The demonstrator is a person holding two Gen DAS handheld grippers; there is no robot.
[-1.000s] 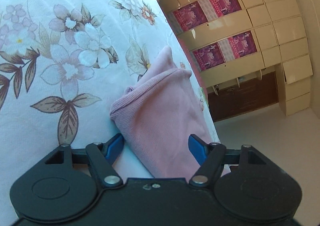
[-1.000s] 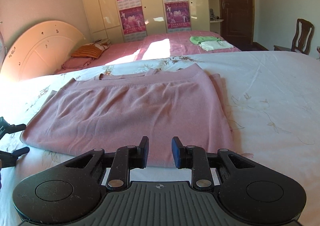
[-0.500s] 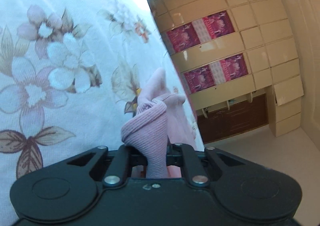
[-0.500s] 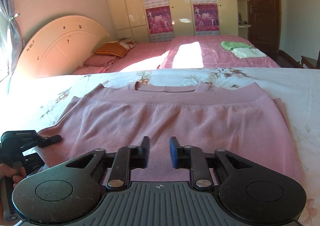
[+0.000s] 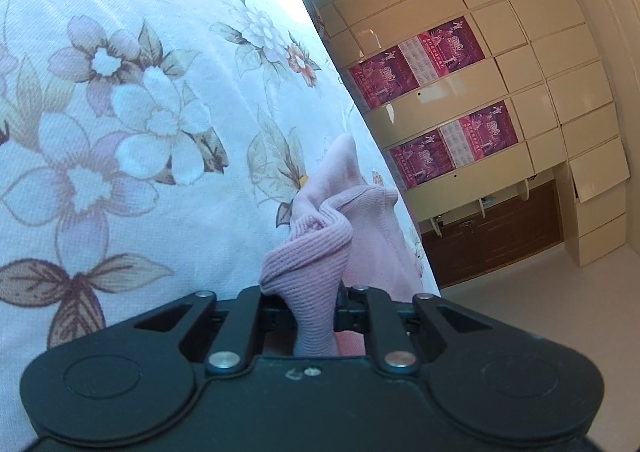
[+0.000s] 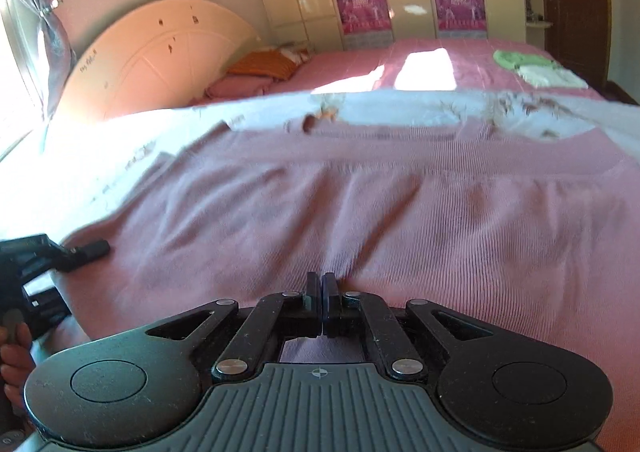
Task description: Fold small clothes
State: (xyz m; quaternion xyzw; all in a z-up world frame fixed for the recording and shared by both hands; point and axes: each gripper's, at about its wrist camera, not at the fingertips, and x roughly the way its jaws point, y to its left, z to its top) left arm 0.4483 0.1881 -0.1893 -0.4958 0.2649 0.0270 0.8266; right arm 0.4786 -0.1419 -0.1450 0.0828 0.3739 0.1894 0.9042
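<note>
In the left wrist view, the left gripper [image 5: 314, 310] was seen closed on a bunched fold of the pink ribbed garment [image 5: 320, 252]. The fabric was squeezed into a narrow neck between the jaws and rose above them in a crumpled peak. The jaws had just been closing, with the cloth caught between them. The garment lay at the edge of the floral bedsheet [image 5: 120, 112], white with mauve flowers and brown leaves. Beyond the bed's edge a cream wardrobe [image 5: 540, 52] carrying magenta posters [image 5: 420, 64] was visible.

In the right wrist view, the right gripper [image 6: 322, 292] was seen with its jaws pressed together, the tips sunk into the near hem of the pink garment [image 6: 400, 204]; small wrinkles radiated from that spot. Whether any cloth was actually pinched could not be told, since the tips met with no visible gap. The jaws had just been closing. The garment was spread flat and wide across the bedsheet [image 6: 400, 112], its far edge blurred. At the left border the other gripper [image 6: 48, 252] was seen at the garment's corner, held by a hand [image 6: 16, 352]. Behind, a second bed with a pink cover [image 6: 400, 60] carried folded green and white clothes [image 6: 536, 68].
</note>
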